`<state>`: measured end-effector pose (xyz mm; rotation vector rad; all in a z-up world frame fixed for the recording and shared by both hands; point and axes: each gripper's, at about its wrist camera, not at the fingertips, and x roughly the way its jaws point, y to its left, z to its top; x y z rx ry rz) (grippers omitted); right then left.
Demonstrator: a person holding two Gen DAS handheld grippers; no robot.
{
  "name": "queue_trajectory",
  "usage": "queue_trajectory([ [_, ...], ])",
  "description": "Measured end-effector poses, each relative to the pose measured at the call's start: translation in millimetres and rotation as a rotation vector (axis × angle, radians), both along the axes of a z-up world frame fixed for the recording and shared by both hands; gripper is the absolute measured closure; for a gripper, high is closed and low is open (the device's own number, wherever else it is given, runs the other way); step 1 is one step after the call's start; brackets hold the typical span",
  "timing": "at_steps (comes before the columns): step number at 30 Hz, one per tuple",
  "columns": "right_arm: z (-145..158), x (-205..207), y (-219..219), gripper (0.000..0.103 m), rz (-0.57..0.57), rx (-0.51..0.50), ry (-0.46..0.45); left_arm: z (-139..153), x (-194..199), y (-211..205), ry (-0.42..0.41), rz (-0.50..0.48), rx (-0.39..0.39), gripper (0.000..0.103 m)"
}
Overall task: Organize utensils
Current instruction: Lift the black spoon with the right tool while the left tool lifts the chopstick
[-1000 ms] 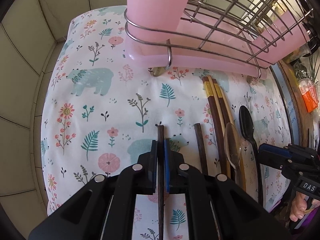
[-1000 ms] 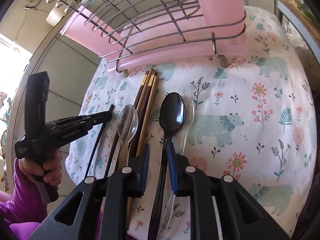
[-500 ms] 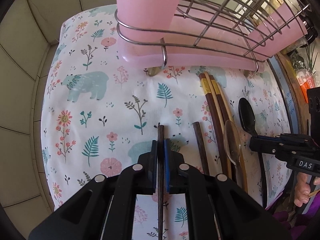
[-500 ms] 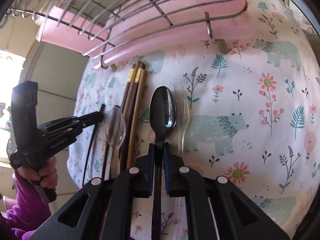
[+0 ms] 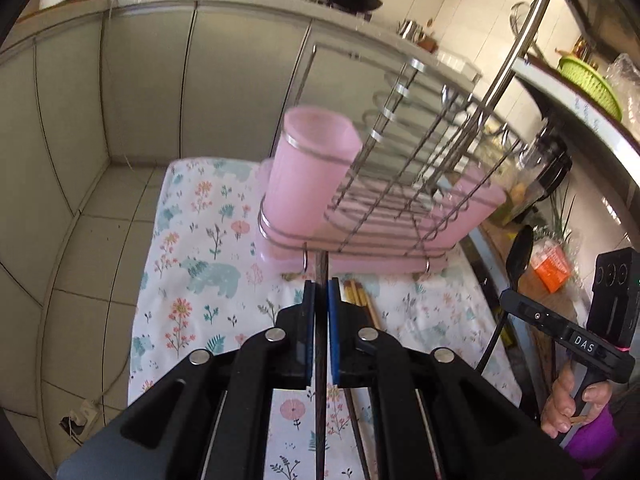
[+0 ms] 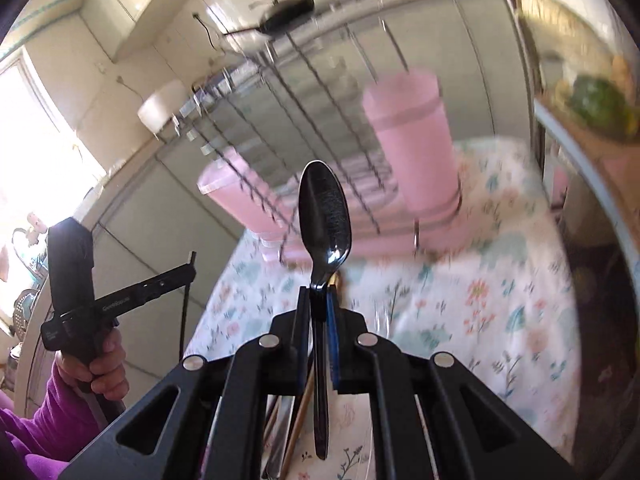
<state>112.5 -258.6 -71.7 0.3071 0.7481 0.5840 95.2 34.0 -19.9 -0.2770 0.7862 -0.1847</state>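
Gripping one chopstick (image 5: 321,276) in left gripper (image 5: 321,292); right gripper (image 6: 319,300) clamps one black spoon (image 6: 325,216).

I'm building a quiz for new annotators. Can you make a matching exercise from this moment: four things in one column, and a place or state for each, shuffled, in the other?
Things
1. black spoon
2. dark chopstick
3. pink cup
4. gold-banded chopsticks

Places or states
A. standing in the wire rack
B. clamped in the left tongs
C. lying on the floral cloth
D. clamped in the right tongs, bowl upward

Pairs: 1-D, 2-B, 3-A, 4-C
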Motion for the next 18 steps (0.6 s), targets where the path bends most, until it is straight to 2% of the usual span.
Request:
queue_trajectory([
  [1,9.5,-0.3,-0.9,0.099,-0.010,-0.001,-0.029,13.0,-2.1,2.5,-0.047,0.012,-0.011,0.098],
  [5,50.7,1.3,-7.3,0.099,-0.055,-0.005,-0.162,57.4,-6.4,5.7,-0.198,0.041,-0.037,0.098],
  [8,77.4,12.6,-14.9,0.099,-0.086,0.001,-0.224,87.7,-4.5,7.2,-0.292,0.064,-0.048,0.098],
  [15,140.2,33.1,-36.2,0.099,-0.174,0.016,-0.389,139.8,19.5,13.5,-0.452,0.135,-0.081,0.098],
  [18,152.6,45.7,-40.6,0.099,-0.217,0.001,-0.438,150.5,36.0,15.9,-0.502,0.172,-0.094,0.098],
])
